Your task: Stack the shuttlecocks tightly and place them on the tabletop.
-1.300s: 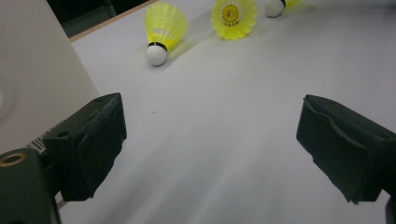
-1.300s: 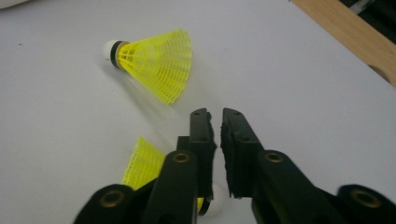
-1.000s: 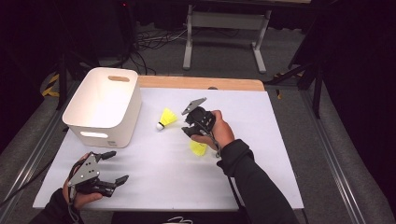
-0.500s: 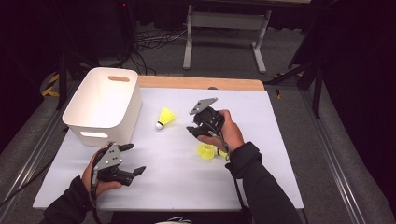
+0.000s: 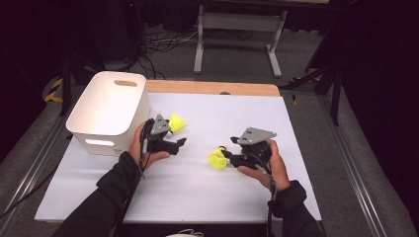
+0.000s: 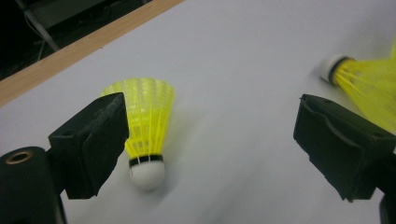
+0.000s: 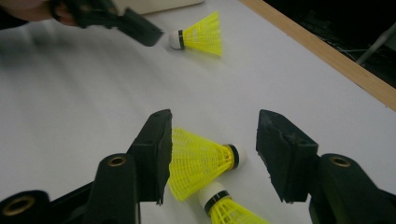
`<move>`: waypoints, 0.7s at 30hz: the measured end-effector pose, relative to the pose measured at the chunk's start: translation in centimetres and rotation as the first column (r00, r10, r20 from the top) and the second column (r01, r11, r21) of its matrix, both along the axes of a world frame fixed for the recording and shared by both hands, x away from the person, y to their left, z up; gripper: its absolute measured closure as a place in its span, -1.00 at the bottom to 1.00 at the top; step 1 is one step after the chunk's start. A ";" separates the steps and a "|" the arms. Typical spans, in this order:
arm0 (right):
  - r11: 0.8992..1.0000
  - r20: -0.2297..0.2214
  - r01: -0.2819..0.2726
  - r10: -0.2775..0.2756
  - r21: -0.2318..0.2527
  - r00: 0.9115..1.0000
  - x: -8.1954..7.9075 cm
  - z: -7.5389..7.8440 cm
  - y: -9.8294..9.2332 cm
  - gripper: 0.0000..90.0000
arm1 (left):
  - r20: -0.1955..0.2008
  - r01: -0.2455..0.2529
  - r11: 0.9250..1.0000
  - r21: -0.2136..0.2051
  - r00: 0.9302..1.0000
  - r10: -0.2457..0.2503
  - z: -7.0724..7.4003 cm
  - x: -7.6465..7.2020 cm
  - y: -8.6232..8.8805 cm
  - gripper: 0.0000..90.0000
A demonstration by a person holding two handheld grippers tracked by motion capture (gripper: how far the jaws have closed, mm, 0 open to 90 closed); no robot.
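Observation:
Three yellow shuttlecocks lie on the white table. One shuttlecock [image 5: 177,122] [image 6: 147,121] rests beside the bin, cork toward me, just inside one jaw of my left gripper [image 5: 179,143] [image 6: 212,112], which is wide open and holds nothing. Two more shuttlecocks [image 5: 216,159] lie together mid-table. One of them [image 7: 198,161] is on its side between the jaws of my right gripper [image 5: 226,152] [image 7: 212,126], and the other [image 7: 229,207] sits just below it. The right jaws have just been opening; they stand apart, and only one jaw is near the skirt.
A white plastic bin [image 5: 111,111] with handle slots stands at the table's left. The table's wooden far edge [image 5: 212,88] runs behind it. The left gripper's jaw [image 7: 135,25] appears beside the far shuttlecock [image 7: 201,35] in the right gripper view. Bare white tabletop [image 5: 197,192] lies toward me.
My left hand has moved from the front left corner up to the shuttlecock by the bin. My right hand has shifted right and toward me, staying by the mid-table shuttlecocks.

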State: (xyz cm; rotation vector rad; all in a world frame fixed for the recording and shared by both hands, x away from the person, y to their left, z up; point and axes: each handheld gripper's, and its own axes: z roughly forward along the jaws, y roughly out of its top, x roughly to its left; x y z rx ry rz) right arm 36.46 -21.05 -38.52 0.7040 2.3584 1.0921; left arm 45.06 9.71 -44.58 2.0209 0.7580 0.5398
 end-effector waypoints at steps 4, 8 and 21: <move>0.999 0.012 0.006 -0.006 0.036 1.000 -1.0 -0.5 -1.7 0.00 | -0.070 -0.084 0.996 0.022 0.994 0.085 -0.4 3.1 -0.8 -0.75; 0.999 0.029 0.010 -0.011 0.030 1.000 -1.4 -0.6 -2.9 -0.04 | -0.141 -0.138 0.990 0.037 0.980 0.142 -1.4 5.5 -1.2 -0.75; 0.992 0.088 0.014 -0.025 0.125 0.996 -2.7 -0.4 -5.4 -0.30 | -0.270 -0.073 0.996 0.057 0.959 0.085 -3.0 8.0 -0.9 -0.27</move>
